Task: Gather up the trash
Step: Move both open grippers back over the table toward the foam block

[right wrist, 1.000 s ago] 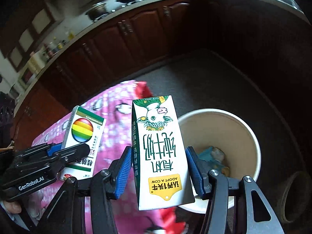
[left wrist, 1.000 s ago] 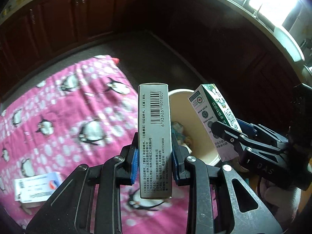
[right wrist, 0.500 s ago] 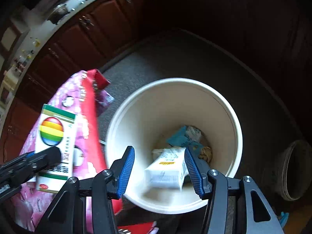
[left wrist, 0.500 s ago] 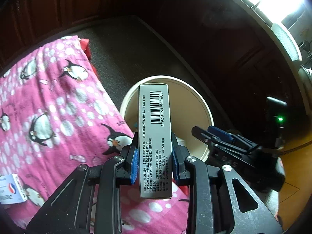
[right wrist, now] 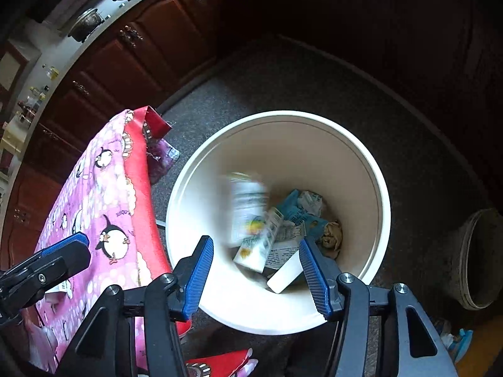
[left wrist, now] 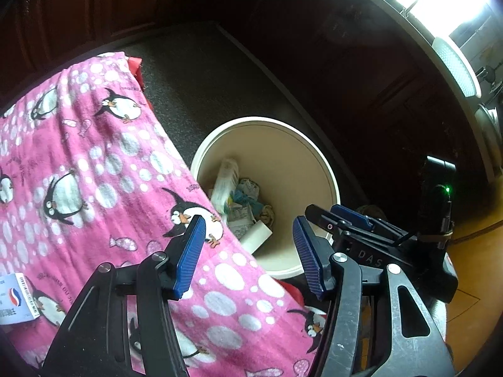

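Both grippers hang over the white bin [right wrist: 374,185] with nothing between the blue pads. On the left gripper [left wrist: 248,251] the jaws are opening; the right gripper [right wrist: 256,273] stands spread. Inside the bin a blurred box [right wrist: 248,207] and a milk carton [right wrist: 259,245] lie on crumpled wrappers, too smeared to read. A pink penguin cloth [left wrist: 94,163] hides part of the bin's rim; a small packet [left wrist: 15,298] on it is cut off.

Both wrist cams look steeply down past their fingers, close over the bin [left wrist: 327,169] [right wrist: 374,182] and pink cloth [left wrist: 94,163] [right wrist: 103,194], which both views share.
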Motion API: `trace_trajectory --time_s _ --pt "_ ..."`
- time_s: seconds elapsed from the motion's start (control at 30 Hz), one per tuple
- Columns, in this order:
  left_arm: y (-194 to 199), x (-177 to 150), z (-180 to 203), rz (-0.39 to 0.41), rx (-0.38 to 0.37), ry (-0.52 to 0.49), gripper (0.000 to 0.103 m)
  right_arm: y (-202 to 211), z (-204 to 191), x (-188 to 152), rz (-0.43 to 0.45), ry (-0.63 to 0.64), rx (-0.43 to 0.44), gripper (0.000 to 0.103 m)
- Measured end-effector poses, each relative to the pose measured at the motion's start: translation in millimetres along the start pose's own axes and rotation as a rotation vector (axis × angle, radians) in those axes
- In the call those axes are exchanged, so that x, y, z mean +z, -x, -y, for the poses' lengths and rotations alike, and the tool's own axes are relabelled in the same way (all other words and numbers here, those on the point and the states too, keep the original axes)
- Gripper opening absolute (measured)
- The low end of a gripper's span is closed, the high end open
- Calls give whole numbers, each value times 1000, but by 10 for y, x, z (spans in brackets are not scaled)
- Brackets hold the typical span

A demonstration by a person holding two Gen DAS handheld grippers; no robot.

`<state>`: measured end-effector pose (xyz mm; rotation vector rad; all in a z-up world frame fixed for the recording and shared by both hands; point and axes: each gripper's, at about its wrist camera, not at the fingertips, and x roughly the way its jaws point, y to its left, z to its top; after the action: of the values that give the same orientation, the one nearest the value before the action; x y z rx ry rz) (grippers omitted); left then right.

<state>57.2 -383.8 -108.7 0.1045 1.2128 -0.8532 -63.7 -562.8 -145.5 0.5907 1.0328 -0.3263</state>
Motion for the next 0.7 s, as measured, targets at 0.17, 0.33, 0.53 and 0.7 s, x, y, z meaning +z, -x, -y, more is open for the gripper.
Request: trace_trajectory --time_s 0.17,0.33,0.53,0.7 --pt "194 -83 -60 24 20 -1 56 71 -144 -30 10 38 7 55" --pt "470 -253 -253 46 56 17 56 214 -379 -45 36 92 33 55" --pt "810 -609 -640 47 127 55 56 307 -825 -99 39 188 76 55" --pt "1114 -905 -1095 40 221 112 56 305 -1264 -189 22 275 131 55"
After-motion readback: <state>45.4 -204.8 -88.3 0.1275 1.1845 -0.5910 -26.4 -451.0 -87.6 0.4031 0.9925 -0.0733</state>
